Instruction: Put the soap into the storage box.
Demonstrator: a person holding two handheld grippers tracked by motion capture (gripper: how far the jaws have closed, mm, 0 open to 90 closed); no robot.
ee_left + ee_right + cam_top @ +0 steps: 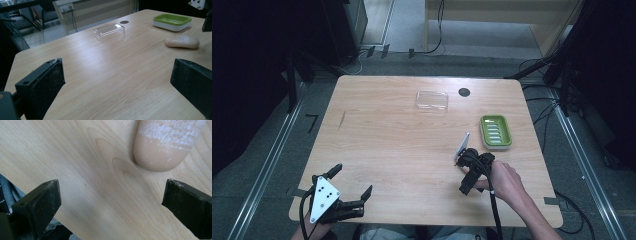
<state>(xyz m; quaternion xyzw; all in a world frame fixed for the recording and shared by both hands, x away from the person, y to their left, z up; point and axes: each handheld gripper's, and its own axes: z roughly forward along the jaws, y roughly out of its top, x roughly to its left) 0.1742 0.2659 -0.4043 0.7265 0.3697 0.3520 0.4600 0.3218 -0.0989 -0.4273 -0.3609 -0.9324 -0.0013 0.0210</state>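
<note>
A person works 2 handheld grippers over a wooden table (pixel 402 150); the right gripper (pixel 110 202), tilted steeply down near the right edge, hangs above a tan soap bar (pixel 162 145) with its jaws spread wide and nothing between them. The soap lies flat just short of the green soap dish (pixel 172 22), which sits by the right edge; a clear plastic lid (pixel 109 31) rests near the far edge beside a dark cable hole (pixel 464 92). To lift the bar cleanly, it seems, the jaws should straddle its narrow width and close low and gently, as soap slips. The left gripper (pixel 346 192) rests at the near left corner, jaws equally wide and empty, aimed across the table; a hand (pixel 507 181) grips the right tool from behind.
</note>
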